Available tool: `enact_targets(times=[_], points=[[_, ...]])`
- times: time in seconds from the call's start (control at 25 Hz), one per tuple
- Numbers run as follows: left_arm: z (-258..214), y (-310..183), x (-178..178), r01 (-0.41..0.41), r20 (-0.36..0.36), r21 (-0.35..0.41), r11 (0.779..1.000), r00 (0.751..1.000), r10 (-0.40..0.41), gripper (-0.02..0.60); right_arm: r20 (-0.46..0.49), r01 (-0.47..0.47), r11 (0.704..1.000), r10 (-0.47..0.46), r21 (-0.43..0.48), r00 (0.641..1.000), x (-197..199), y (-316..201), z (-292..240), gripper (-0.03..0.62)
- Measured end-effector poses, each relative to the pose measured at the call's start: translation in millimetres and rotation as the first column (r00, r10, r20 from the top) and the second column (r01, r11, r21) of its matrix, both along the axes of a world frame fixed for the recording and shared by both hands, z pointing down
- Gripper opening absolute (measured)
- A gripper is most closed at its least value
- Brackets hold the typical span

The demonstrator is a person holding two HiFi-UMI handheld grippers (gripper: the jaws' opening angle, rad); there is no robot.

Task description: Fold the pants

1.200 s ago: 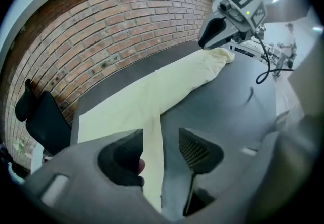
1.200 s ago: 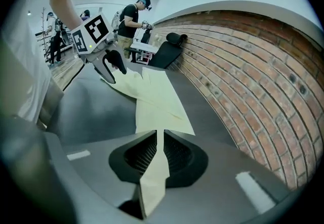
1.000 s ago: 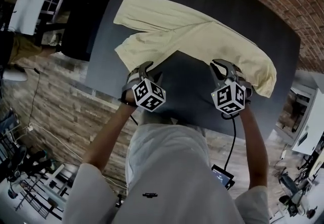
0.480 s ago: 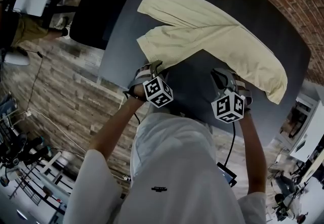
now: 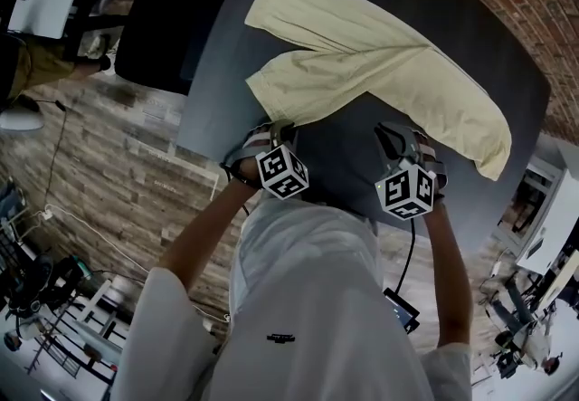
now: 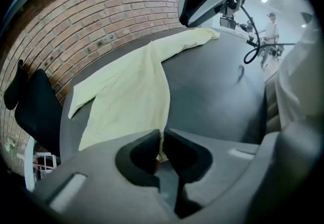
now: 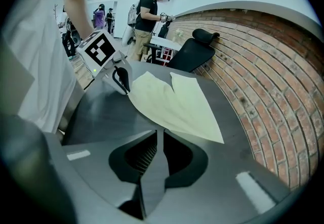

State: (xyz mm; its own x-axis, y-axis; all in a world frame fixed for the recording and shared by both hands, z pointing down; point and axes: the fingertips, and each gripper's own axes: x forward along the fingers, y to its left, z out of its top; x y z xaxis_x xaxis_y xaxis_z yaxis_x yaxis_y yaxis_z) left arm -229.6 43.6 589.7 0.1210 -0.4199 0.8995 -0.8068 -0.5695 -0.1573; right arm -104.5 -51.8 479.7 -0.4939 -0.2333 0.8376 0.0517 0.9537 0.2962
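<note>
The pants [image 5: 380, 55] are pale yellow and lie spread flat on the dark grey bench [image 5: 357, 159]. The waist end points to the right side in the head view, and the two legs go away to the upper left. One leg lies straight along the far side. The other leg is nearer to the person and ends close to the front left edge of the bench.

The left gripper [image 6: 162, 136] is at the hem of this nearer leg. Its jaws have just been closing, and a thin edge of the yellow cloth stands between them, so it is grasping the pants at this corner. The right gripper [image 7: 158, 134] is beside the waist part, well apart from the left one. Its jaws are clenched together, and the near edge of the pants meets their tips. Whether any cloth is pinched there, I cannot tell. Both grippers point steeply down to the bench.

Behind the bench stands a red brick wall [image 7: 263, 91]. A black chair [image 7: 190, 51] is at the far end of the bench, and a person [image 7: 149, 15] in a dark shirt stands just beyond it. The floor [image 5: 99, 164] under the bench is made of wood planks.
</note>
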Motion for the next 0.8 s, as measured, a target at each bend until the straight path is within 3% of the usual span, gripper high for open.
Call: enact_targets(times=[0.44, 0.68, 0.8], points=[[-56.3, -31.0, -42.0, 0.106, -0.004, 0.001, 0.994, 0.994, -0.106, 0.029, 0.012, -0.016, 1.0, 0.016, 0.006, 1.0, -31.9, -10.2, 4.8, 0.039], [-91.4, -56.5, -66.4, 0.107, 0.003, 0.058, 0.993, 0.994, -0.107, 0.029, 0.012, -0.03, 0.999, 0.03, 0.012, 0.999, -49.6, -29.1, 9.0, 0.148], [-103.1, -69.0, -79.5, 0.104, 0.027, 0.077, 0.992, 0.994, -0.107, 0.029, 0.015, -0.026, 0.999, 0.025, 0.037, 1.0, -60.3, -44.5, 13.0, 0.163]])
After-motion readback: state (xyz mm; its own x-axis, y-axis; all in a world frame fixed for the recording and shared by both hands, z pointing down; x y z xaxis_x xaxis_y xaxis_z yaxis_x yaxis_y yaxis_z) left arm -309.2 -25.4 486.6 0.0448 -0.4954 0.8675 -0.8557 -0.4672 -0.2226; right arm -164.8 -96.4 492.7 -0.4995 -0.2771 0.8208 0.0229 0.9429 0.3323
